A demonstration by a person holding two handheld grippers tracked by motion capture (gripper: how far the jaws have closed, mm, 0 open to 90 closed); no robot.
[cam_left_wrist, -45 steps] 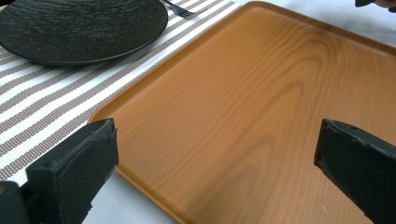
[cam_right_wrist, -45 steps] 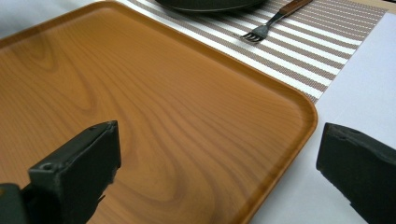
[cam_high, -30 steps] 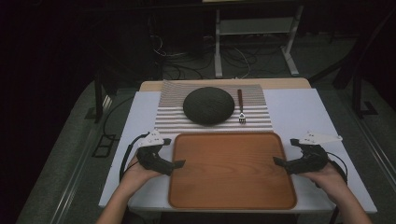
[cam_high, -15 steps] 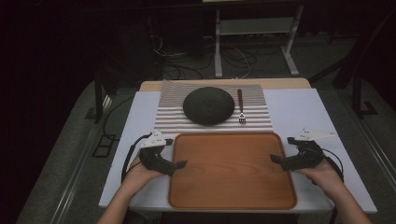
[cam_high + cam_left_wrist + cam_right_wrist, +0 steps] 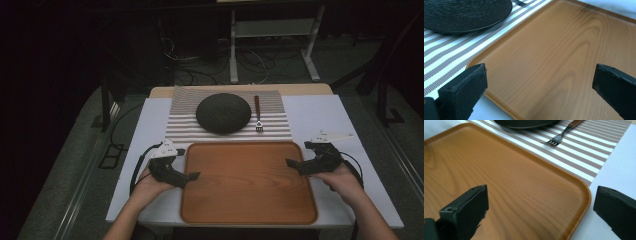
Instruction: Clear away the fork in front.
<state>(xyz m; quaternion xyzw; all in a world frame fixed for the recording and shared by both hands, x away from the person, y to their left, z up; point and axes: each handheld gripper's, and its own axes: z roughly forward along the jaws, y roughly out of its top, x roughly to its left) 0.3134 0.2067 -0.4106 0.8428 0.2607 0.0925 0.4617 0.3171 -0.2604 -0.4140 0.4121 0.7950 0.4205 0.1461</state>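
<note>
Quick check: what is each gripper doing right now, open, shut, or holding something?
Left gripper: open, jaws wide apart straddling the left rim of the wooden tray, holding nothing.
Right gripper: open, jaws apart at the tray's right rim, holding nothing.

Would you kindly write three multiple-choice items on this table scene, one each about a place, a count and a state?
1. Where does the fork lie?
A. on the wooden tray
B. on the striped placemat, right of the black plate
C. on the black plate

2. How many things lie on the wooden tray?
A. none
B. one
C. two

3. How do the jaws of the left gripper and the right gripper stand?
A. both shut
B. the left alone open
C. both open

Answers:
1 B, the high view shows the fork on the striped placemat beside the black plate.
2 A, its wood surface is bare.
3 C, each gripper view shows a wide gap between the jaws over a tray edge.
</note>
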